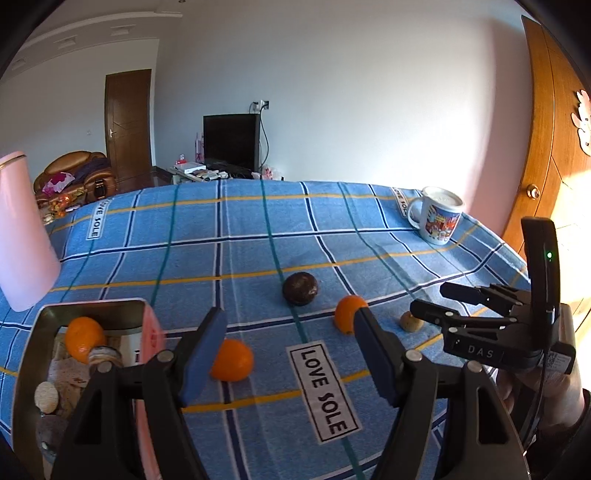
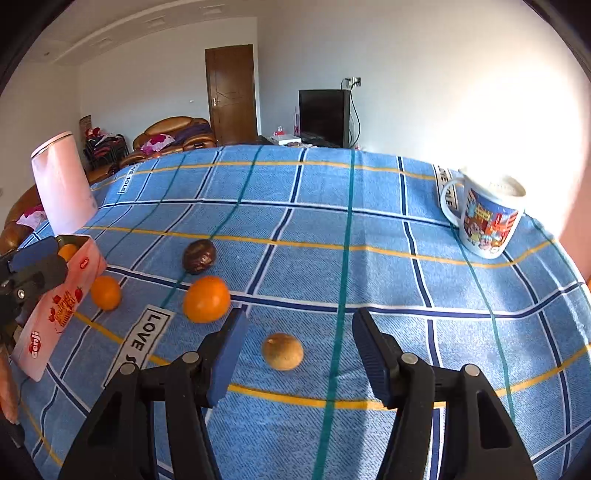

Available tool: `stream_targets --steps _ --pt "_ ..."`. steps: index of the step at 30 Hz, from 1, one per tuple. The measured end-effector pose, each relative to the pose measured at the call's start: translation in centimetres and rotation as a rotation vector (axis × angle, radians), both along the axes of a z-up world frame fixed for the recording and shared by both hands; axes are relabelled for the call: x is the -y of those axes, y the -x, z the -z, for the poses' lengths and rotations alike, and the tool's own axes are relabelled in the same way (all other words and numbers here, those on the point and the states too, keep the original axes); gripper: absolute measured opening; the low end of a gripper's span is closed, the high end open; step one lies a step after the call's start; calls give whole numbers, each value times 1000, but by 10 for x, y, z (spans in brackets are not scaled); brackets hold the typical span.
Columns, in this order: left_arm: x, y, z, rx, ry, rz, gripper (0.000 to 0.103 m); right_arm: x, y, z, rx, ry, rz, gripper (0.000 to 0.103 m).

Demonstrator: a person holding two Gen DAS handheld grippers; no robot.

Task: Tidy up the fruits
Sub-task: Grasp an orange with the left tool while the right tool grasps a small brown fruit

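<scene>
White walls (image 2: 424,74) and a stepped ceiling cornice (image 2: 147,33) enclose the room. A brown wooden door (image 2: 231,94) stands closed in the far wall, a brown sofa (image 2: 173,134) heaped with clothes to its left, a dark television (image 2: 323,116) to its right. Warm sunlight falls on a nearer wooden door (image 1: 543,147).

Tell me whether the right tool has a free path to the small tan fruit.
Probably yes. The right tool is open and empty, with the tan fruit lying straight ahead on the cloth; the nearest orange sits off to the side.
</scene>
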State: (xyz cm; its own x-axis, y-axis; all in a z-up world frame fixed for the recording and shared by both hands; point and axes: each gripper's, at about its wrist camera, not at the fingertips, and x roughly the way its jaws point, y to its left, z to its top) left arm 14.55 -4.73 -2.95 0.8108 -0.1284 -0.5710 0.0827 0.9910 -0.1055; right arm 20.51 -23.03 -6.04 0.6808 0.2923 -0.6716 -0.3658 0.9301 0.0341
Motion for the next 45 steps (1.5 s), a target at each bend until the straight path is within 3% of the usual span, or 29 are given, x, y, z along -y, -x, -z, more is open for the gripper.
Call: stream_targets --steps 8,13,19,25,28,30,35,45 --pt "33 -30 19 -83 -24 38 74 1 -11 16 -98 -16 -49 50" --pt "44 -41 27 -117 -39 65 74 -3 -19 25 -163 -5 -75 29" --pt "54 -53 32 -139 -50 85 74 16 -20 20 -141 -63 -12 28" --pt "61 -70 44 -208 -27 113 60 29 -19 15 -119 -106 35 28" --pt "64 -78 49 -248 -10 124 43 29 -18 15 -114 -101 36 29" --pt "65 -82 53 -272 -10 131 39 28 -18 14 -111 -99 34 29" --pt "64 -77 50 -257 9 144 36 26 -14 12 -91 -95 25 29" --pt "58 -50 32 -125 35 142 36 27 1 0 1 -112 8 29"
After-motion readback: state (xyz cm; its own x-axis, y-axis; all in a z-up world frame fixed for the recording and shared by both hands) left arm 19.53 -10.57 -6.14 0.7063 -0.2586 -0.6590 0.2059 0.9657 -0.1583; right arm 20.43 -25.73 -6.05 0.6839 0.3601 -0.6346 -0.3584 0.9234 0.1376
